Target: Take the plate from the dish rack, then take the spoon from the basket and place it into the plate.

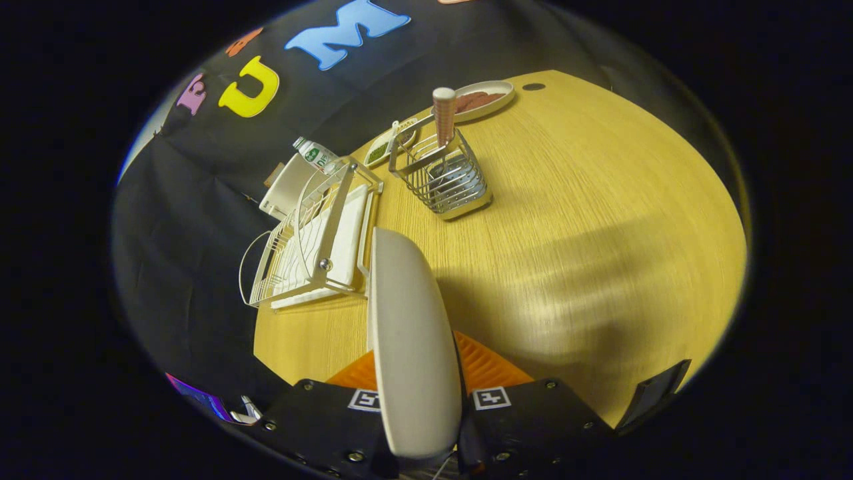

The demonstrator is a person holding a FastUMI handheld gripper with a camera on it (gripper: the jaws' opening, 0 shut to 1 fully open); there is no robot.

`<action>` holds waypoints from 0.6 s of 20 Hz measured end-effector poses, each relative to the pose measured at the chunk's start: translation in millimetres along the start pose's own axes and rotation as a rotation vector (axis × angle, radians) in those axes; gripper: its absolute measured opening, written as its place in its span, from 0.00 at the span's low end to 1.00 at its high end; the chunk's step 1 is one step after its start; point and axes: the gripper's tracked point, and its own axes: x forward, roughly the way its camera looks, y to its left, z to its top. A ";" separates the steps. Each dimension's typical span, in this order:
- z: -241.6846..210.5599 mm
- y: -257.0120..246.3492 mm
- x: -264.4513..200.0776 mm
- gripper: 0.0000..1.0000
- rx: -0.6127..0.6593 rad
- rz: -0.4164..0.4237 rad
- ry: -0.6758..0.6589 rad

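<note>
A light wooden table (600,220) carries, beyond the claw (416,373), a white dish rack (313,233), a wire basket (450,180) further ahead, then a small green-filled dish (386,145) and an oval plate of brown food (483,99).

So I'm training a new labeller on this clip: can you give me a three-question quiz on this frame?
1. True or false: the plate sits in the dish rack.
2. What is held edge-on between the fingers of the tool?
3. The wire basket stands: A) beyond the fingers on the table, B) inside the rack, C) on the plate.

Key: 1 false, it is out of the rack; 2 the plate; 3 A.
</note>
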 end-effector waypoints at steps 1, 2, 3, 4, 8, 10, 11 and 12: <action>-2.4 -6.3 4.1 0.33 -0.004 -0.017 0.002; -5.9 -12.7 7.4 0.34 -0.009 -0.027 0.012; -3.6 -13.6 7.7 0.44 0.011 -0.014 0.015; -4.1 -14.3 7.0 0.45 0.023 -0.013 0.014; -1.0 -24.1 -0.2 0.51 -0.003 -0.037 0.018; 3.6 -41.3 -6.5 0.57 -0.090 -0.110 0.001; 6.4 -50.4 -11.3 0.61 -0.135 -0.142 -0.003; 5.7 -56.5 -14.3 0.61 -0.162 -0.167 -0.004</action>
